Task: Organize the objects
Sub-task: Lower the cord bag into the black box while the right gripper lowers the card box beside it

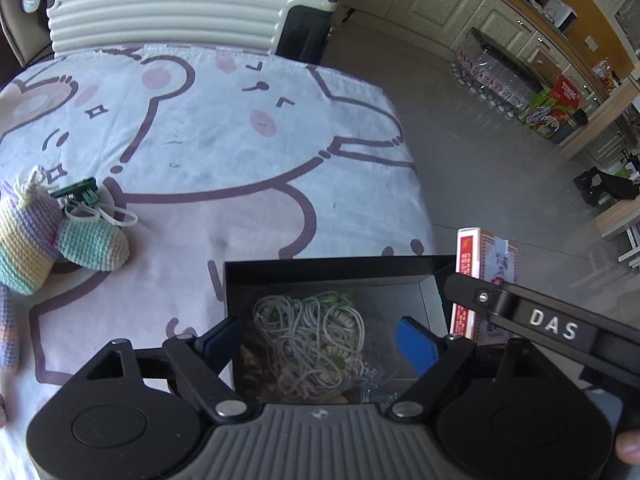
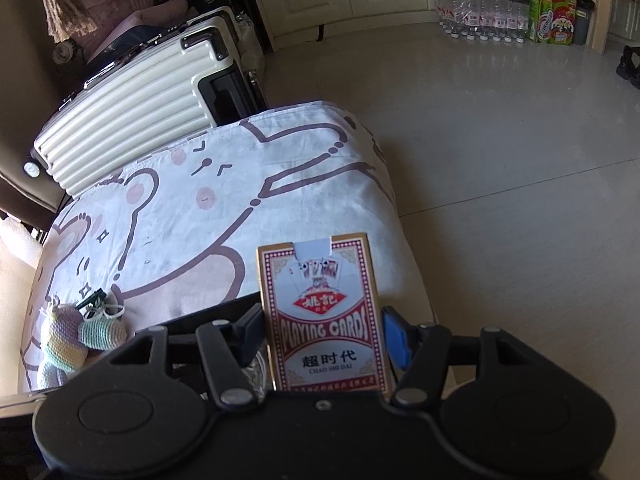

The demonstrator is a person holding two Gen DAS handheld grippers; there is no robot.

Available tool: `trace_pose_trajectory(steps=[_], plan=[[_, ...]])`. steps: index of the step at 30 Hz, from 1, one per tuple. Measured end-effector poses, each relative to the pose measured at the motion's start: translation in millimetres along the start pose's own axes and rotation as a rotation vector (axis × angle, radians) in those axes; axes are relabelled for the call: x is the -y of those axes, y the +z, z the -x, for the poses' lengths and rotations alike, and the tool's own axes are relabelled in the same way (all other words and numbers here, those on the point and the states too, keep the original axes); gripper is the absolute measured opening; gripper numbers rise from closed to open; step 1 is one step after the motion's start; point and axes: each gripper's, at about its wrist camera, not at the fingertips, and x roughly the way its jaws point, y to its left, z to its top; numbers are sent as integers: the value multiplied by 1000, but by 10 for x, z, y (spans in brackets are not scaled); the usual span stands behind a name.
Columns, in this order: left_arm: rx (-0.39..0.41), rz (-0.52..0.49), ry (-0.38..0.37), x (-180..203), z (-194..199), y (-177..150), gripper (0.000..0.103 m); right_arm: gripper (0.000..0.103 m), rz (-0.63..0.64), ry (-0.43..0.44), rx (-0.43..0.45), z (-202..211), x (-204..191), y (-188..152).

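Between the spread jaws of the left gripper (image 1: 320,340), a tangled bundle of pale cord with green beads (image 1: 310,340) lies unheld inside the black rectangular box (image 1: 340,268). Beside it, the right gripper (image 2: 324,344) clamps an upright red-and-white playing card pack (image 2: 320,312). Farther off, a pastel crocheted toy (image 1: 44,236) rests on the cartoon-bear printed cloth (image 1: 224,140).
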Motion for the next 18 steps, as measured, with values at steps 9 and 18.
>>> trace_pose_trajectory(steps=[9,18], plan=[[27,7,60,-212,54,57,88,62,92,-39,-47,-209,-207,-82],[19,18,39,-254,9,76,87,62,220,-106,-89,-439,-371,-180]])
